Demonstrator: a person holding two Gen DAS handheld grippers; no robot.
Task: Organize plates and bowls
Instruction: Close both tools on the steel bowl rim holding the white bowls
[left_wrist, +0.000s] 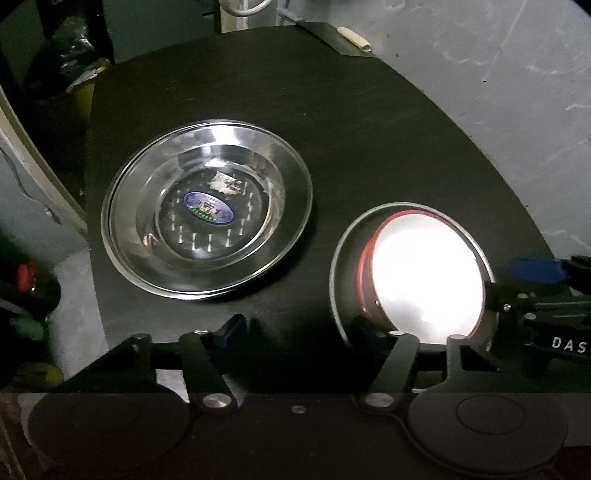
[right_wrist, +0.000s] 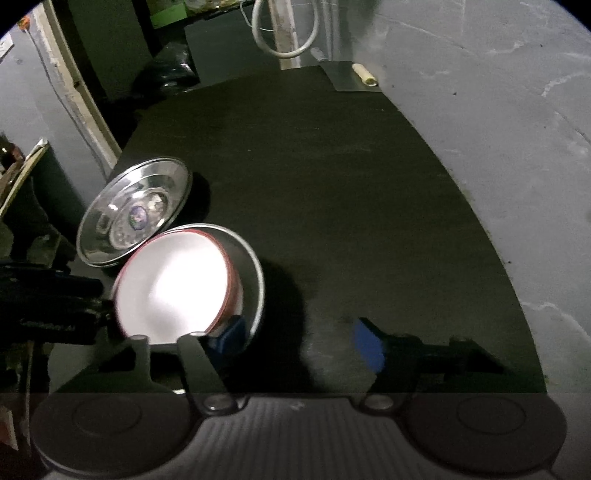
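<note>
Both tools sit at the white bowl (left_wrist: 424, 280) nested in a steel bowl (right_wrist: 255, 273). Left tool (left_wrist: 299, 328) and right tool (right_wrist: 295, 339): each half-open, one finger by the rim, grip unclear. Next: stack onto the steel plate (left_wrist: 207, 236) on the table (left_wrist: 369, 147).

both cameras look steeply down from just above a dark table (left_wrist: 351, 129), close to its near edge. the left wrist view sits further left, centred on a steel plate (left_wrist: 207, 210). the right wrist view sits further right. both share that plate, a white bowl (right_wrist: 173, 284) and the far wall.
</note>
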